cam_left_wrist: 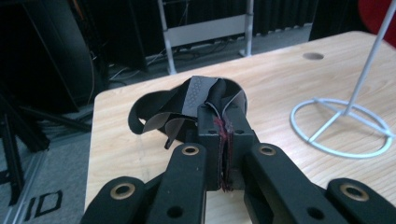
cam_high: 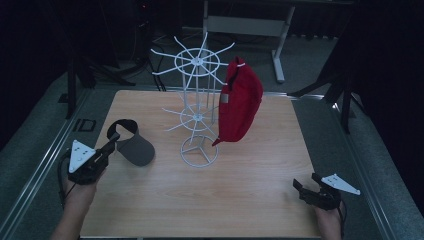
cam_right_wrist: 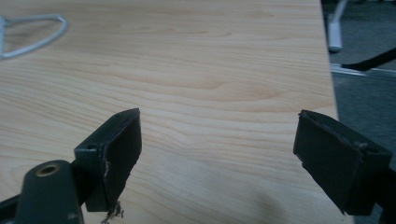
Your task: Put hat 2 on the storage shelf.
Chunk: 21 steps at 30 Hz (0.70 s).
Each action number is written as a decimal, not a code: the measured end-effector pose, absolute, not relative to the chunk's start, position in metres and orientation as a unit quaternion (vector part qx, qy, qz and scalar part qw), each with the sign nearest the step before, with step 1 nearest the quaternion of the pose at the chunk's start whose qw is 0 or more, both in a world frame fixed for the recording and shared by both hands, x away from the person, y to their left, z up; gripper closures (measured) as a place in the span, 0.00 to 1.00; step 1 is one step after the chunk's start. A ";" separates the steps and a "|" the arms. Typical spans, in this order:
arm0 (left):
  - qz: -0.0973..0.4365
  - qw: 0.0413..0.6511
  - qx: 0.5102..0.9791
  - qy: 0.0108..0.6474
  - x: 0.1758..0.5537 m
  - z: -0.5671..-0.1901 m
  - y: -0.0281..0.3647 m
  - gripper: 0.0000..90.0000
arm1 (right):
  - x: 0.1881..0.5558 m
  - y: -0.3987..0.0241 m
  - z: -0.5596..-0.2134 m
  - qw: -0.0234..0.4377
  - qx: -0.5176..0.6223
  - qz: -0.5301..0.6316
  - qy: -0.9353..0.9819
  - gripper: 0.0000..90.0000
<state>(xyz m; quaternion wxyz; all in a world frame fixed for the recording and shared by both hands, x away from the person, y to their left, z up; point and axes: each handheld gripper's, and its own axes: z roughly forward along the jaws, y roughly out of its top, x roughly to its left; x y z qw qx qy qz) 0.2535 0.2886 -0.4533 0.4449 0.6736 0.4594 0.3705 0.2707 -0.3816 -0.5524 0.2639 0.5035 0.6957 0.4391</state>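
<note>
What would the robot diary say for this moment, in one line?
left gripper: shut on black visor | right gripper: open, over table | red cap: hangs on white rack

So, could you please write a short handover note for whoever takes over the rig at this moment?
Left claw: shut on the strap of the dark visor, which lies on the table left of the white wire rack.
Right claw: open, holding nothing, low over the table near its front right corner.
Done: the red cap already hangs on the right side of the rack's upper tier.
Left: the visor is gripped but not yet lifted; it probably goes onto a free arm of the rack, with the right claw available to steady the rack's base.
</note>
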 end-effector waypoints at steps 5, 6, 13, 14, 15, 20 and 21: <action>0.379 0.450 0.671 0.451 0.253 -0.441 0.287 0.99 | 0.271 -0.379 -0.553 0.281 0.526 0.416 0.687 0.17; 0.378 0.453 0.670 0.450 0.252 -0.438 0.287 0.99 | 0.272 -0.378 -0.553 0.280 0.533 0.411 0.685 0.17; 0.390 0.460 0.673 0.428 0.253 -0.414 0.282 0.99 | 0.275 -0.379 -0.554 0.277 0.553 0.393 0.680 0.17; 0.388 0.463 0.675 0.423 0.253 -0.410 0.282 0.99 | 0.275 -0.379 -0.554 0.274 0.553 0.397 0.680 0.17; 0.390 0.463 0.676 0.420 0.253 -0.406 0.281 0.99 | 0.275 -0.380 -0.554 0.271 0.551 0.399 0.681 0.17; 0.390 0.474 0.678 0.404 0.251 -0.383 0.281 0.99 | 0.275 -0.381 -0.554 0.259 0.542 0.409 0.687 0.17; 0.392 0.477 0.677 0.402 0.250 -0.378 0.281 0.99 | 0.275 -0.380 -0.554 0.257 0.540 0.410 0.689 0.17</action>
